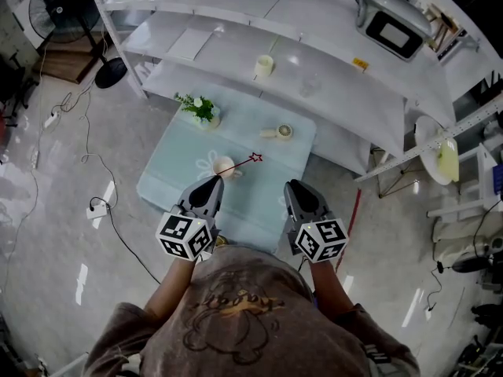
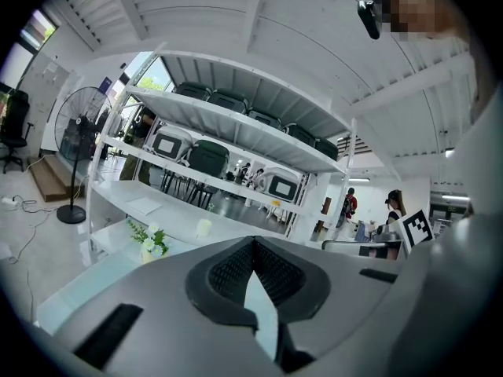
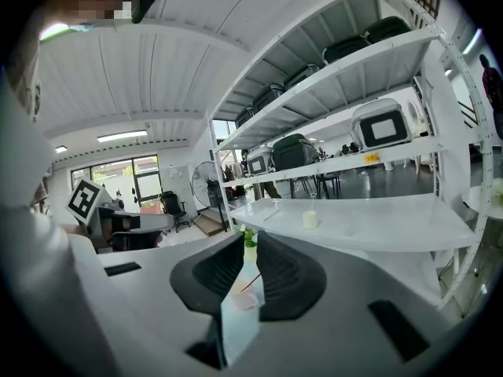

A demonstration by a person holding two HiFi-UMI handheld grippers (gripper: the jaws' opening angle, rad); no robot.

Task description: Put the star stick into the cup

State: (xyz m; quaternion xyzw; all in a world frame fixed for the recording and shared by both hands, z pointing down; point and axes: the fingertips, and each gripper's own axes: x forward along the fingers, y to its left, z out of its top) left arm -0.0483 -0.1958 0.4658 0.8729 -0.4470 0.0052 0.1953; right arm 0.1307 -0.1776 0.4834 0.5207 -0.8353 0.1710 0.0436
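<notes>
two grippers hover side by side at the near edge of the low pale-green table (image 1: 259, 191), both held up off the top and pointing toward the shelving (image 1: 330, 81) behind it. the left gripper (image 1: 212, 183) sits just short of the cup (image 1: 228, 170), not touching it, and in the left gripper view its ribbed pads meet at the tips, jaws closed together on nothing. over to the right gripper (image 1: 294, 187): it hangs well to the right of the cup, and the right gripper view shows its fingers a narrow slit apart, nothing between them, only the distant table top seen through the gap.

and the star stick (image 1: 244, 162)? it's in the cup. the thin red shaft rises out of the rim and leans away to the right in the head view, the little red star at its tip hanging out over the table. the right gripper view catches the same pair through its gap: pale cup low down, stick slanting up and to the right.

elsewhere on the table, a small potted plant (image 1: 200, 108) with white flowers stands at the far left corner, and a small white fan (image 1: 277, 132) lies near the far edge, both well apart from the cup. on the lower shelf board behind, a pale cylinder (image 1: 264, 66) stands alone. the person's brown sleeves fill the bottom of the head view.
</notes>
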